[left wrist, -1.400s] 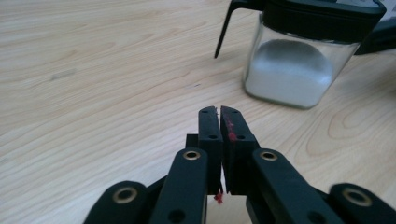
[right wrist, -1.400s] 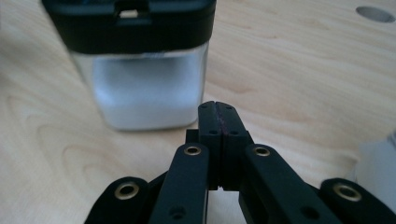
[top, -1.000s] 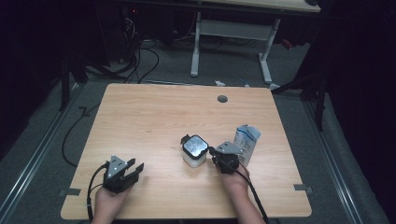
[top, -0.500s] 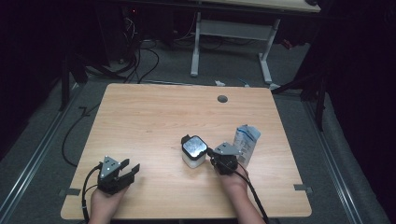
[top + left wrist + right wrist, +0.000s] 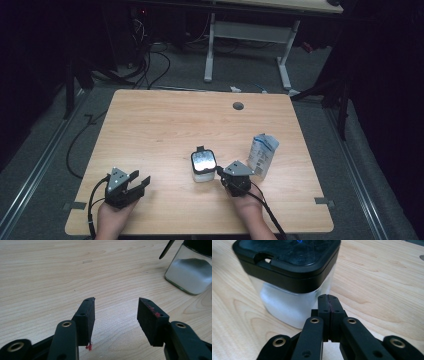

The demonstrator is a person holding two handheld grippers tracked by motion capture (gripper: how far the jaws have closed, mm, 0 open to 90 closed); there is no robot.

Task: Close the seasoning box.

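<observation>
The clenched right tool [image 5: 220,174] has slid beside the jar [image 5: 203,166]; the left tool [image 5: 141,180] has just been opening, empty.

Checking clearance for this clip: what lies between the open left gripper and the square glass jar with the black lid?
Only bare wooden tabletop lies between the left gripper and the square glass jar with the black lid, as the high view and left gripper view show.
</observation>
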